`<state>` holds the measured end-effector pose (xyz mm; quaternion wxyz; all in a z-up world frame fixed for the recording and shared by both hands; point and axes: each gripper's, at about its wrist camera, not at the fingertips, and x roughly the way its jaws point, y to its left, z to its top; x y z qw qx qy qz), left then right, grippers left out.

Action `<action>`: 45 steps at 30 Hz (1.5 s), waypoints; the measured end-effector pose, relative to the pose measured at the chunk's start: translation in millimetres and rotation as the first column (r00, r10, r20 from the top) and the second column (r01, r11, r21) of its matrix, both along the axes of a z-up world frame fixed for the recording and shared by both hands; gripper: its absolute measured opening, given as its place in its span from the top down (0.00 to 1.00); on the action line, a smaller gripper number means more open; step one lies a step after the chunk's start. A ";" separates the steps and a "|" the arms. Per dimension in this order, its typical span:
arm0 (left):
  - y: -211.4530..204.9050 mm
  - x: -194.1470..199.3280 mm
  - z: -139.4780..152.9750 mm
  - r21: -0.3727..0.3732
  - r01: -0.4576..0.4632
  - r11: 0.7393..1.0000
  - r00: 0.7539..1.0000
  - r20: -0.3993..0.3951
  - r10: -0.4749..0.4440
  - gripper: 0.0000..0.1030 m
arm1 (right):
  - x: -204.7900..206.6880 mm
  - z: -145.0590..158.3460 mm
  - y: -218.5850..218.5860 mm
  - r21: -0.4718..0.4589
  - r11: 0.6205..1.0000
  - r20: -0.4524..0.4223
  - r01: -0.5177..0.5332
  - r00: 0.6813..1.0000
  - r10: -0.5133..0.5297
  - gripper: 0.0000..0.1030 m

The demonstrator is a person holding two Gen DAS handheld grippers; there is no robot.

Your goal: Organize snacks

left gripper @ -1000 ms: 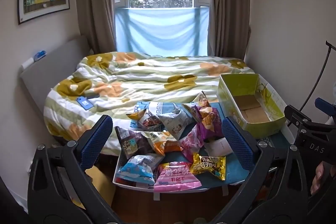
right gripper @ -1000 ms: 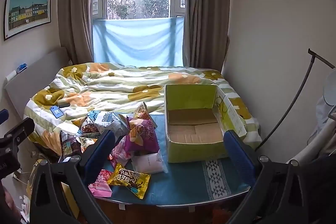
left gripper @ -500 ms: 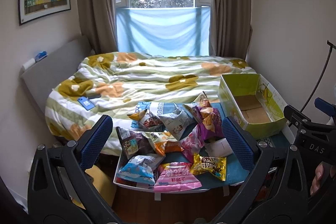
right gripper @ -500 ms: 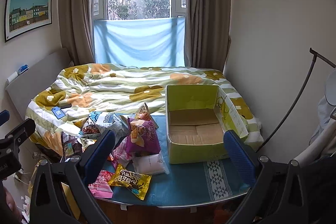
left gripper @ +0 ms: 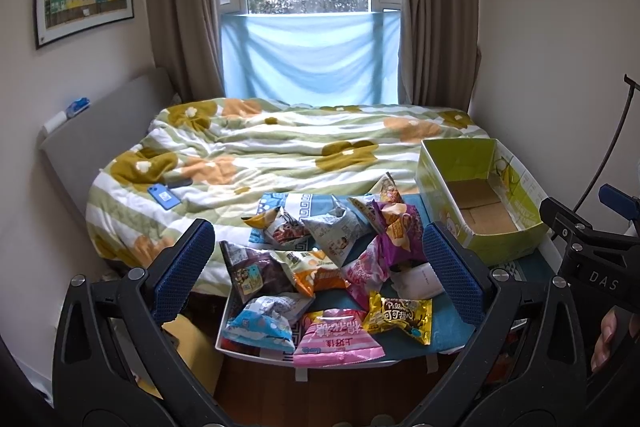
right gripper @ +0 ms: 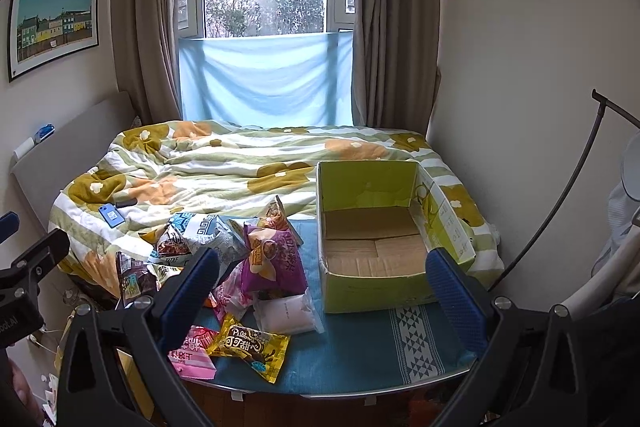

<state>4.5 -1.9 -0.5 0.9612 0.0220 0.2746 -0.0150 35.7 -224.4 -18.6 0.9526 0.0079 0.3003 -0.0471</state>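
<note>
While crinkly foil snack bags heap, rectangular cardboard box, both claws spread.

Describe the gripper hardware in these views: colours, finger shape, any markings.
Both the left gripper and right gripper have black, triangulated cut-out frames with silver bolts. Their fingers carry long ribbed blue pads. In the left view, the right unit's body reads "DAS" in white and has a blue tip. No cables or sleeves visible.

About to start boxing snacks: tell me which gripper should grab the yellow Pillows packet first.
Probably the right gripper: open and empty, it faces both the yellow Pillows packet and the empty green box. From the left gripper, the box sits far right.
</note>
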 end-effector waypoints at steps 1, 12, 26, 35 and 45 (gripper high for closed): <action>0.2 -0.2 0.1 0.000 0.000 1.000 1.000 0.000 0.000 0.01 | 0.5 0.2 -0.3 0.000 1.000 -0.002 0.001 1.000 -0.001 0.00; -0.3 0.4 0.4 0.001 0.000 1.000 1.000 -0.001 0.000 0.01 | 1.0 -0.1 0.4 -0.004 1.000 -0.003 0.001 1.000 -0.001 0.00; -1.1 1.2 -0.8 0.000 0.002 1.000 1.000 -0.005 -0.002 0.01 | 0.1 -2.0 2.2 -0.003 1.000 -0.006 0.000 1.000 0.000 0.00; -2.3 0.8 -3.3 0.000 0.001 1.000 1.000 -0.009 -0.001 0.01 | -0.6 -2.2 3.6 -0.003 1.000 -0.004 -0.002 1.000 0.002 0.00; -3.5 0.7 -4.6 0.001 0.000 1.000 1.000 -0.009 0.000 0.01 | 0.3 -1.5 2.2 -0.001 1.000 -0.005 -0.001 1.000 0.001 0.00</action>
